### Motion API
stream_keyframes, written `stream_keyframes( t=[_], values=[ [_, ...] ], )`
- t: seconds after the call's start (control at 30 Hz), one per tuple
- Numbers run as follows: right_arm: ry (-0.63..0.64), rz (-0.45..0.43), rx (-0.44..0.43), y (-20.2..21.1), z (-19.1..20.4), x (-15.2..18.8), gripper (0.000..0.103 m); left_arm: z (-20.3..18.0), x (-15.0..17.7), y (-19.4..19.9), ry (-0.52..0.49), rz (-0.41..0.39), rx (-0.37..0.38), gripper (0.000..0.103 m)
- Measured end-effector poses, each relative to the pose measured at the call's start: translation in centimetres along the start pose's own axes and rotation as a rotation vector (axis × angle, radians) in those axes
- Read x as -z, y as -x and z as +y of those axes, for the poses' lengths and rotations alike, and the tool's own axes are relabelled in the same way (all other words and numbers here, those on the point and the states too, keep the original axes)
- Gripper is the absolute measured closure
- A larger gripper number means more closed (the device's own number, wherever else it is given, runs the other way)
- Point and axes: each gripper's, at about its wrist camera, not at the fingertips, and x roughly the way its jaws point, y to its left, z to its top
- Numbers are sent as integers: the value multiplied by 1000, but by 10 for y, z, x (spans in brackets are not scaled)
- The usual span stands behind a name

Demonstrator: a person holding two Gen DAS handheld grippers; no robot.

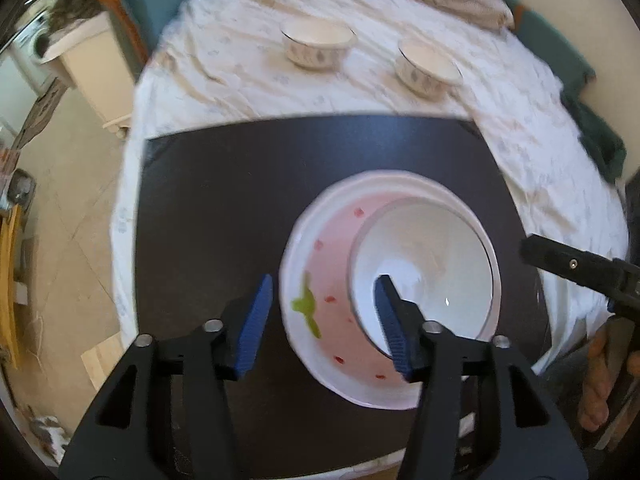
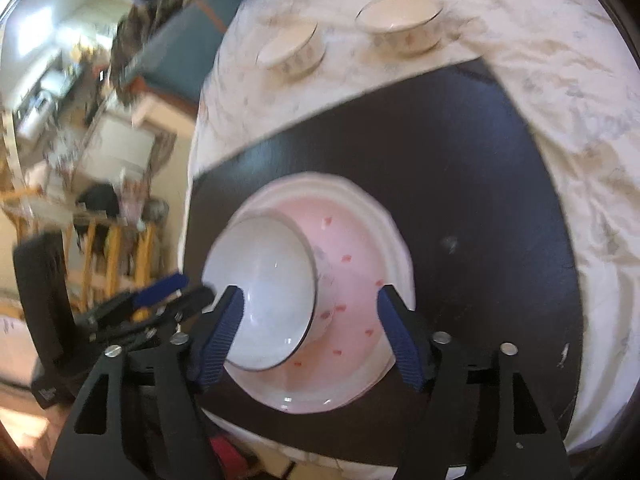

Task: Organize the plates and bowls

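Resting mouth-up: white bowl (image 1: 424, 268) inside strawberry plate (image 1: 320, 264); left gripper (image 1: 324, 320), right gripper (image 2: 310, 328) jaws apart, empty.

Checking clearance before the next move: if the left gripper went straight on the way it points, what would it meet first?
Probably the pink strawberry plate between the open jaws of the left gripper, near the white bowl sitting on it; depth is unclear.

Stacked dishes block the mat's middle; its edges lie bare

On the black mat (image 1: 208, 200), a white bowl (image 1: 424, 264) inside a pink dish (image 1: 332, 280) fills the centre; bare mat runs from 9 to 12 o'clock. Two patterned bowls (image 1: 318, 44) stand apart at 12, a gap between them.
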Motion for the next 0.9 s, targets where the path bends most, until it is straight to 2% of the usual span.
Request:
stream_keyframes(
  t=[0.03, 0.07, 0.13, 0.2, 0.27, 0.3, 0.37, 0.43, 0.57, 0.63, 0.73, 0.9],
  values=[
    [-19, -18, -1, 4, -5, -2, 29, 9, -1, 3, 31, -21, -13, 28],
    [-44, -34, 4, 8, -14, -3, 29, 17, -2, 4, 64, -37, -33, 23],
    [-89, -37, 19, 10, -29, -4, 29, 35, -1, 0, 138, -50, -90, 21],
    [-131, -8, 49, 6, -45, -2, 29, 48, 1, -11, 183, -3, -123, 22],
    [-166, 57, 83, -7, -61, 2, 30, 55, 3, -24, 228, 54, -86, 31],
    [-180, 86, 86, -11, -65, 4, 31, 57, 5, -33, 255, 93, -32, 39],
    [-191, 123, 78, -18, -71, 5, 40, 55, 9, -44, 271, 147, 20, 47],
    [-189, 165, 45, -27, -70, 6, 42, 49, 13, -54, 267, 187, 34, 57],
    [-156, 204, 22, -38, -60, 9, 61, 37, 18, -65, 251, 246, 60, 70],
    [-122, 221, 42, -44, -52, 8, 63, 27, 22, -71, 219, 269, 82, 79],
    [-77, 262, 75, -55, -42, 15, 77, 18, 23, -72, 194, 264, 71, 79],
    [-46, 252, 88, -56, -38, 13, 76, 23, 22, -74, 231, 278, 89, 80]
  ],
)
